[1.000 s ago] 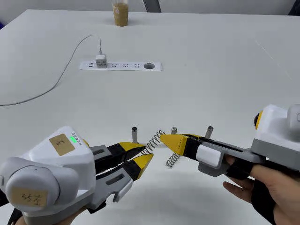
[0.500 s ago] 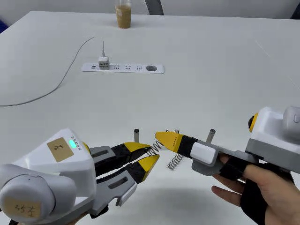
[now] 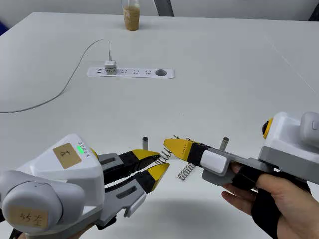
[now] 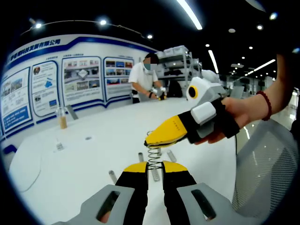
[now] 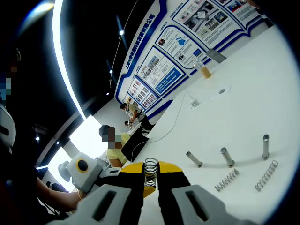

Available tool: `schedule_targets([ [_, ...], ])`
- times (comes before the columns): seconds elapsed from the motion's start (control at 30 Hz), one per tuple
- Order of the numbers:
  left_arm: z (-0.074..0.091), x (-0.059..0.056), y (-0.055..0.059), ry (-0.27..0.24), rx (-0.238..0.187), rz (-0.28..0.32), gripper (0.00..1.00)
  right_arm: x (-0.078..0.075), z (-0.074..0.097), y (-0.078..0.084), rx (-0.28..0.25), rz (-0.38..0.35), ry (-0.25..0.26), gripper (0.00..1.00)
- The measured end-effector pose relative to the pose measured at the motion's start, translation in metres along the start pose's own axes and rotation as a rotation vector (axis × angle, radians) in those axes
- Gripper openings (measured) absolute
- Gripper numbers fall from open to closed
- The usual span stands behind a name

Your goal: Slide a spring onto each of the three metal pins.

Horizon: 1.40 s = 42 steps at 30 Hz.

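**Head view and both gripper views: one spring held between two grippers**

1. Left gripper. We log it low at the left of the head view, angled up and to the right over the desk. Its yellow-tipped jaws are nearly together and clamped on the near end of the spring.
2. Right gripper. It enters from the right, roughly level and pointing left. Its jaws are pressed together on the other end of the same coil, which its own view shows end-on between the tips. The tips of the two grippers sit just beside each other, with the coil bridging them.
3. Right hand. It wraps the handle from below, fingers curled under and a black covering over the palm. In the left gripper view we note a beaded bracelet at the wrist.
4. Spring. It is held clear of the desk, near the pin row and not yet on any pin.
5. Three metal pins. They stand in a row on the desk, all bare.
6. Two loose springs. They lie flat on the desk, just in front of the pins and apart from each other.
7. Far desk. We record a power strip with a white charger plugged in, its cable trailing left, and a cup of brownish contents at the far edge.
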<state>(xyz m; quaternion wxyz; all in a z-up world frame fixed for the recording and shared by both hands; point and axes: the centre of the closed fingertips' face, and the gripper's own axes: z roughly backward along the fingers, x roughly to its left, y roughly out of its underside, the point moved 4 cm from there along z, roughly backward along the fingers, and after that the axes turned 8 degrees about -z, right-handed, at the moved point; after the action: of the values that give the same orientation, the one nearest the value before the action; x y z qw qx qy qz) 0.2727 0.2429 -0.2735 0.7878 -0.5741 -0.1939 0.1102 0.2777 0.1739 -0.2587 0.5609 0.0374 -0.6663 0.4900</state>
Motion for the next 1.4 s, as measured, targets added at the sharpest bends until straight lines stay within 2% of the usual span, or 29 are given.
schedule_targets([
  [0.23,0.0,0.002,0.004,-0.009,0.023,0.011,0.11,0.003,-0.003,0.0,0.009,0.101,0.013,0.11],
  [0.4,0.001,0.004,0.009,-0.013,0.063,-0.001,0.14,0.003,-0.006,-0.001,0.018,0.222,0.037,0.11],
  [0.47,0.002,0.005,0.012,-0.015,0.079,0.0,0.17,0.003,-0.007,-0.003,0.003,0.252,0.044,0.11],
  [0.77,0.006,0.008,0.022,-0.035,0.128,0.007,0.28,-0.003,-0.016,-0.009,0.005,0.404,0.103,0.11],
  [0.83,0.006,0.008,0.024,-0.039,0.138,-0.002,0.31,-0.002,-0.02,-0.011,0.006,0.442,0.1,0.11],
  [1.07,0.006,0.008,0.029,-0.047,0.14,0.05,0.38,-0.006,-0.033,-0.015,0.024,0.576,0.121,0.11],
  [1.4,0.008,0.01,0.037,-0.054,0.159,0.079,0.5,-0.018,-0.049,-0.018,0.039,0.651,0.143,0.11],
])
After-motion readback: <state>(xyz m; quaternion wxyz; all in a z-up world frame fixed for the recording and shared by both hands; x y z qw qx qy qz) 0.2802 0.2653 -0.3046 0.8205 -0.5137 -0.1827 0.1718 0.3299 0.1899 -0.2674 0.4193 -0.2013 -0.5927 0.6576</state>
